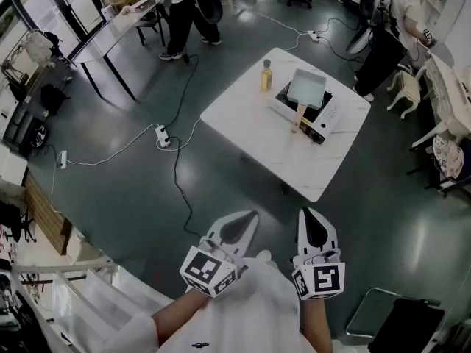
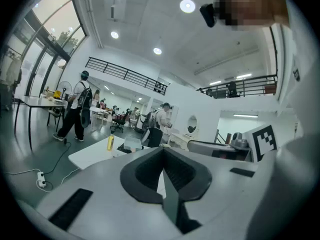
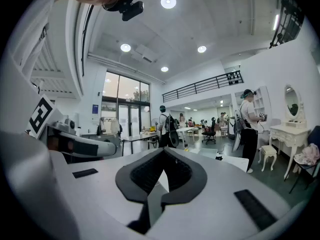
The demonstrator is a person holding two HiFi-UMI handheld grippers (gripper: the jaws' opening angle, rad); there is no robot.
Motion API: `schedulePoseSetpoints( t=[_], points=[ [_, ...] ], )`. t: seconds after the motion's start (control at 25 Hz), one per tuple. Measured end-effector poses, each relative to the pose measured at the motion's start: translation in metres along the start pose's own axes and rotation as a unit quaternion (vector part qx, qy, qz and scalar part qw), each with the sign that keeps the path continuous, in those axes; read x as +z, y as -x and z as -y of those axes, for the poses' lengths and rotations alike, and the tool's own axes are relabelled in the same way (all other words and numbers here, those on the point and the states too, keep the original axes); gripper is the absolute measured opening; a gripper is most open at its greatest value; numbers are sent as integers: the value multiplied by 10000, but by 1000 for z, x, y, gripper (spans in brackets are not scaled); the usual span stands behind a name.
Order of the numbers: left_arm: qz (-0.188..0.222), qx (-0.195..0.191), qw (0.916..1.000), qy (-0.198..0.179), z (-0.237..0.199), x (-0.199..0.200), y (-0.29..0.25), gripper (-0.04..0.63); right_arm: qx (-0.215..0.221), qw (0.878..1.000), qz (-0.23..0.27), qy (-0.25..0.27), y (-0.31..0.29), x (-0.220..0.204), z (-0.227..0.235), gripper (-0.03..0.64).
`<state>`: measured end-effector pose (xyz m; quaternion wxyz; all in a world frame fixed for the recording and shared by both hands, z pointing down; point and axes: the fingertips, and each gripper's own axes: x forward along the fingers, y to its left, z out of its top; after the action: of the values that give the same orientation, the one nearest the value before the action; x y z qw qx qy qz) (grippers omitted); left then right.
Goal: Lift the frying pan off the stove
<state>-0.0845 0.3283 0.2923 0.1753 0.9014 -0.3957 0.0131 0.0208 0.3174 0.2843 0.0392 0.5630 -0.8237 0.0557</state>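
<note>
Two hand-held grippers sit close to your body at the bottom of the head view, side by side and aimed forward across the dark floor (image 1: 132, 190). Your left hand-held gripper (image 1: 249, 220) has its jaws pressed fully together. In the left gripper view the dark pads (image 2: 150, 171) meet along one seam and nothing lies between them. Your right hand-held gripper (image 1: 310, 223) is closed in the same way, and the right gripper view shows its pads (image 3: 145, 176) meeting on nothing.

The frying pan (image 1: 307, 88), a pale square one, rests on the stove (image 1: 318, 120), and its wooden handle (image 1: 299, 116) reaches out over the stove's near edge toward you. The stove stands on the white surface (image 1: 272, 149), which is well ahead of you and well apart from both hand-held grippers. A yellowish bottle (image 1: 266, 75) stands upright on that surface, just beside the stove at its left in the head view.

On the floor to the left of the surface lies a white power strip (image 1: 162, 134), with a white cable (image 1: 110, 157) running off from it. One person (image 1: 184, 13) stands at the far upper left near a long table, and another person (image 1: 390, 35) stands at the upper right by a small white stool (image 1: 407, 88).

Above your left jaws, the left gripper view catches the same surface (image 2: 95, 156) with the bottle (image 2: 110, 143) on it, and the marker cube (image 2: 263, 140) of your right hand-held gripper shows at the right.
</note>
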Motion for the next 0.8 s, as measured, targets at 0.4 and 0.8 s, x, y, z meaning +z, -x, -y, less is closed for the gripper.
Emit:
schedulePoseSetpoints(
  t=[0.4,0.8],
  points=[
    [-21,192,9997,143,16,-15,-32,2,0,10000,-68,22,5,-14,36,-3],
    [-283,318,9988,230,22,-28,-61,2,-266,9995,-32,-179,13,-22,81,-2]
  ],
)
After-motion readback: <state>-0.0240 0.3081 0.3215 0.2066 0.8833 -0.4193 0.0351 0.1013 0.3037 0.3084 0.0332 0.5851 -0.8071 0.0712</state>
